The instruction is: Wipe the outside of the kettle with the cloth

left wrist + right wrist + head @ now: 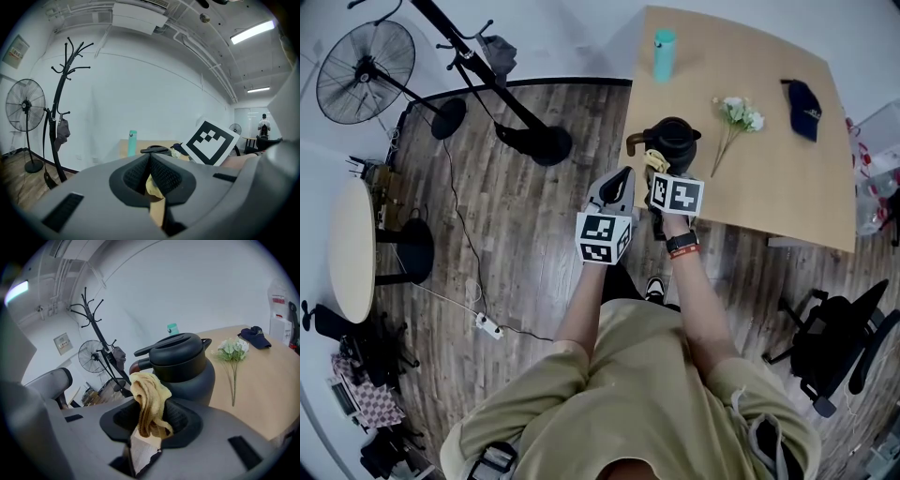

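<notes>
The right gripper (150,417) pinches the cloth (148,397) tight beside the kettle (187,373), the left gripper (150,174) has its jaws together, and the wiping looks still ahead.

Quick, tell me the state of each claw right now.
Left claw: closed, nothing held.
Right claw: closed on the yellow cloth, close to the kettle.

No lettering is legible: white print on the navy fabric cap (803,110), at two o'clock on the pale wooden table (769,178), is too small.
</notes>
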`<state>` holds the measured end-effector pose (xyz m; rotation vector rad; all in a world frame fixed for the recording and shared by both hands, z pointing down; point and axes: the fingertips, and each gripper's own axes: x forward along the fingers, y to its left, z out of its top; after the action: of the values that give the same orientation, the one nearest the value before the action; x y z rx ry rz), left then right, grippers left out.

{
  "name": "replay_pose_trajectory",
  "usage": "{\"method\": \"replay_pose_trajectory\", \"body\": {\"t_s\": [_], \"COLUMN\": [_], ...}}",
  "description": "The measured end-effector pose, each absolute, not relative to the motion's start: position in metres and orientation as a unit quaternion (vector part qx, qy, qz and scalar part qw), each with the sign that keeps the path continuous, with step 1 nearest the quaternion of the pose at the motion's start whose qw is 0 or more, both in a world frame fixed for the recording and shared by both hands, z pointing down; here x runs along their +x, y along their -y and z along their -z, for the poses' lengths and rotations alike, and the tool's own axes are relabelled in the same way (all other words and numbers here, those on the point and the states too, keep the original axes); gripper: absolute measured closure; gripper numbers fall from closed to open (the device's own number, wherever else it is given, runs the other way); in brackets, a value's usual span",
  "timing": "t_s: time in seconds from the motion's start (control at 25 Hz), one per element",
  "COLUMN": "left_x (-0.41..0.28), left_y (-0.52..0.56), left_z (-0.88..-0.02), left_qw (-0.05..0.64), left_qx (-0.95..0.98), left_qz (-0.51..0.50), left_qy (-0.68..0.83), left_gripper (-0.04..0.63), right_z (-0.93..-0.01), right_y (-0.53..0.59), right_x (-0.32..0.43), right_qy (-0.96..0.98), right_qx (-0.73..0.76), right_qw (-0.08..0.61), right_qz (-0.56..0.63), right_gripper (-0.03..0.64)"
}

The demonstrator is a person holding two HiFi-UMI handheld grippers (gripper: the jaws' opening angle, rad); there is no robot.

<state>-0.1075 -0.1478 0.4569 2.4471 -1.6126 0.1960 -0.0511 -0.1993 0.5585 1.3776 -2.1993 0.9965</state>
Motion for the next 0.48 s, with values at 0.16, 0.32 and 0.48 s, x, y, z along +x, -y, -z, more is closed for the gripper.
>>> {"method": "replay_pose_trajectory", "body": {"t_s": [0.16, 0.32, 0.48], "left_x": [-0.101, -0.093, -0.087], "left_y": [0.148, 0.148, 0.151], "left_z": [-0.458, -0.46, -0.46], "left_qw": [0.101, 0.101, 0.106], "left_qx": [0.83, 0.832, 0.833], "left_qz": [-0.066, -0.067, -0.065], "left_qy": [0.544, 0.542, 0.538], "left_gripper": [0.574, 0.574, 0.574], "right_z": [-0.558, -0.558, -0.56], "right_y": [0.195, 0.193, 0.192], "right_x": [-0.043, -0.035, -0.028], "right_qy": [0.779, 0.779, 0.777], "right_qx": [0.487, 0.487, 0.487], "right_qw": [0.179, 0.176, 0.172], "right_qz": [-0.353, -0.354, -0.359], "right_gripper": [0.478, 0.477, 0.476]}}
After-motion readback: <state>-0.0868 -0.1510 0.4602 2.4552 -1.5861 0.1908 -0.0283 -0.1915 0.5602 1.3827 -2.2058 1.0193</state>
